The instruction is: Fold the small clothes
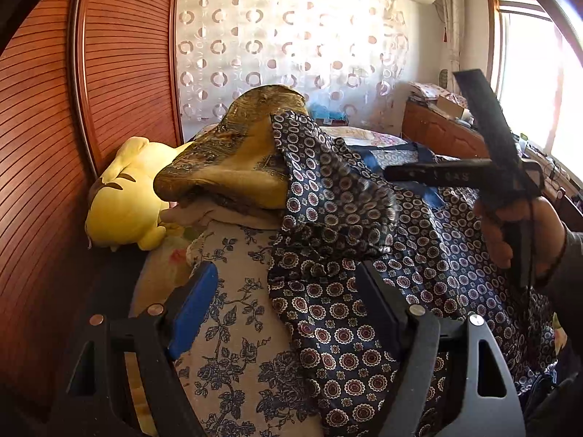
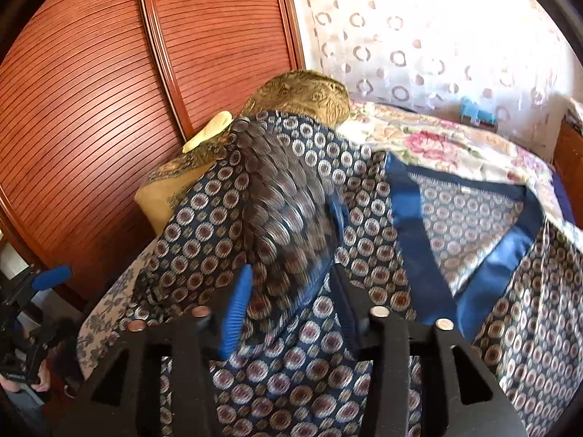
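Observation:
A navy garment (image 2: 291,371) with round medallion print and blue trim lies spread over the bed, its V-neck (image 2: 462,211) to the right. One flap of it (image 2: 288,211) is blurred and runs up between the fingers of my right gripper (image 2: 289,309), whose blue pad (image 2: 237,313) stands clear of the cloth. From the left wrist view the right gripper (image 1: 397,174) hangs over the garment (image 1: 342,327), held by a hand (image 1: 521,229). My left gripper (image 1: 288,309) stands open at the garment's left edge, gripping nothing.
A golden-brown pillow (image 1: 233,160) and a yellow plush toy (image 1: 124,200) lie at the bed's left end, against slatted wooden wardrobe doors (image 1: 120,54). A blue-flowered white cloth (image 1: 240,327) lies under the garment. A wooden cabinet (image 1: 441,127) and a window (image 1: 528,73) are at far right.

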Available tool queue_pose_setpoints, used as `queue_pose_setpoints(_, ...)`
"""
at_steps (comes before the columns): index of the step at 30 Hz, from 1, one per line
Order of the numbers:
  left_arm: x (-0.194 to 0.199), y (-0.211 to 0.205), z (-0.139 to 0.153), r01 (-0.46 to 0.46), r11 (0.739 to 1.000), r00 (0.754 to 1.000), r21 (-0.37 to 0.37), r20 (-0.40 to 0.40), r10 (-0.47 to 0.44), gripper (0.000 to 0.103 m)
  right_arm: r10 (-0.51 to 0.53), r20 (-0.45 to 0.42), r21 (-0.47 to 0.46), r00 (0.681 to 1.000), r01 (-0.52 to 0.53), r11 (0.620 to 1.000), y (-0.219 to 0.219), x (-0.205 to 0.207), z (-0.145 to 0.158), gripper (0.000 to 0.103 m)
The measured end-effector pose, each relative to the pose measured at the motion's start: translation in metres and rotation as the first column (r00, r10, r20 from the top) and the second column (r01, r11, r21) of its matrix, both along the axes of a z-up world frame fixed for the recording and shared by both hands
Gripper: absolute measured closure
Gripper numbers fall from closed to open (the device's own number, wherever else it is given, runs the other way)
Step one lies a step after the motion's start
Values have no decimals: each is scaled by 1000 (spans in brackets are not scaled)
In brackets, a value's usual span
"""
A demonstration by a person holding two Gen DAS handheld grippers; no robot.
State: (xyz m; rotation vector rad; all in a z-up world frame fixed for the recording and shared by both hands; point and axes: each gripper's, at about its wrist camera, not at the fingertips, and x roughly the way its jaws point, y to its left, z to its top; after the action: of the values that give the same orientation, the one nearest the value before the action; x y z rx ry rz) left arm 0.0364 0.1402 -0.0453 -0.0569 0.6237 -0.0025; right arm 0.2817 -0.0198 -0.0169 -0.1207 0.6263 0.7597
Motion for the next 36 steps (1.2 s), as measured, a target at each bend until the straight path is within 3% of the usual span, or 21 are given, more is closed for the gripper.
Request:
queue_pose_setpoints(6, 1, 0, -5, 4, 1000, 1000, -7, -12, -5, 24, -25, -40, -3, 999, 25, 1000, 2, 23, -6, 55)
queue_pose_setpoints(11, 8, -7, -6, 19, 1000, 1000, -3, -15, -19, 24, -38, -36, 18, 999, 39, 999, -21, 21, 5, 55)
queue_pose_setpoints(14, 16, -16, -3, 39, 999, 999, -6, -6, -39, 24, -47, -13, 8, 999, 47, 999, -40, 10, 12, 45)
queue_pose_setpoints(21, 50, -54, 4, 115, 993, 993, -10, -4, -115, 24, -127, -5, -16, 992, 127, 992, -95, -1, 8, 35)
queue_pose_setpoints(29, 100, -123, -2, 251, 968, 966, -18, -52, -252, 22, -247, -20, -51, 969, 245, 968, -179, -22, -3, 30)
queue_pose_setpoints(36, 132, -190, -15, 368, 930, 922, 23, -137, -361, 22, -332, -25, -44, 943, 331, 943, -252, -44, -4, 30)
